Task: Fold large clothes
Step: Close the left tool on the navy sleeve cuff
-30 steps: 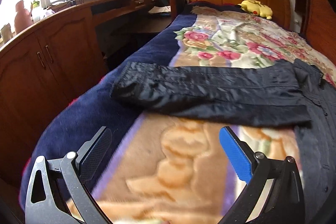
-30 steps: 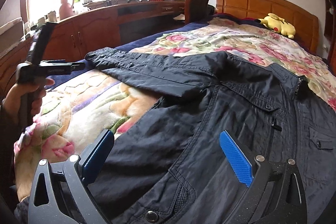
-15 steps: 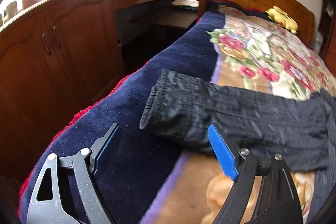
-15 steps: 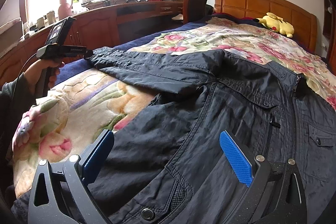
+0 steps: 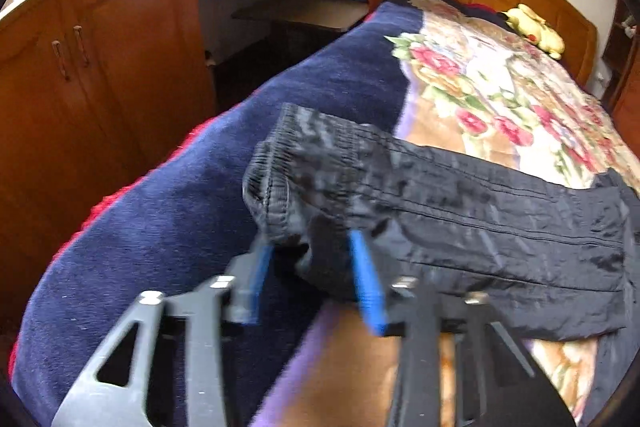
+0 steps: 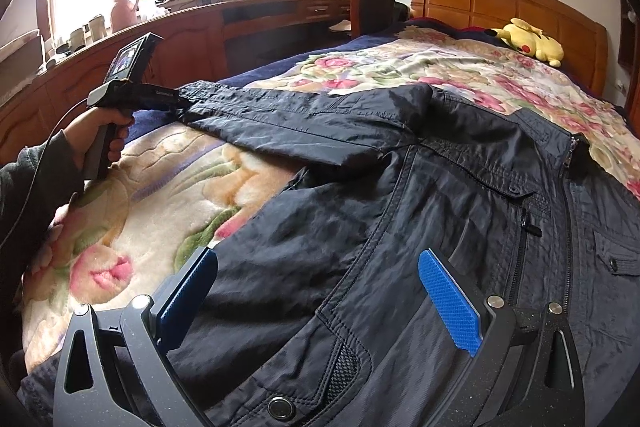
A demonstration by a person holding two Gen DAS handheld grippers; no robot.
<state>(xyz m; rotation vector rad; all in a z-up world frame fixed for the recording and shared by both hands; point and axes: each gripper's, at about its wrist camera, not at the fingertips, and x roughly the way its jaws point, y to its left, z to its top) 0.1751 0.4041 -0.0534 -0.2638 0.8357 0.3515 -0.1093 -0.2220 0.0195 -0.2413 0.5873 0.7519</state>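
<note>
Closing left tongs (image 5: 310, 259) around cuff (image 5: 276, 195) of black jacket (image 6: 400, 211) spread across bed (image 6: 168, 195); grip not yet firm. Right tongs (image 6: 320, 291) gape above near hem. Risk: slick fabric slipping out, sleeve flopping back unfolded.

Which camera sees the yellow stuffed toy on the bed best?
The right wrist view. The yellow stuffed toy is sharp there, lying by the wooden headboard, with its red cheek showing. In the left wrist view it is just a small blurry yellow shape far away.
</note>
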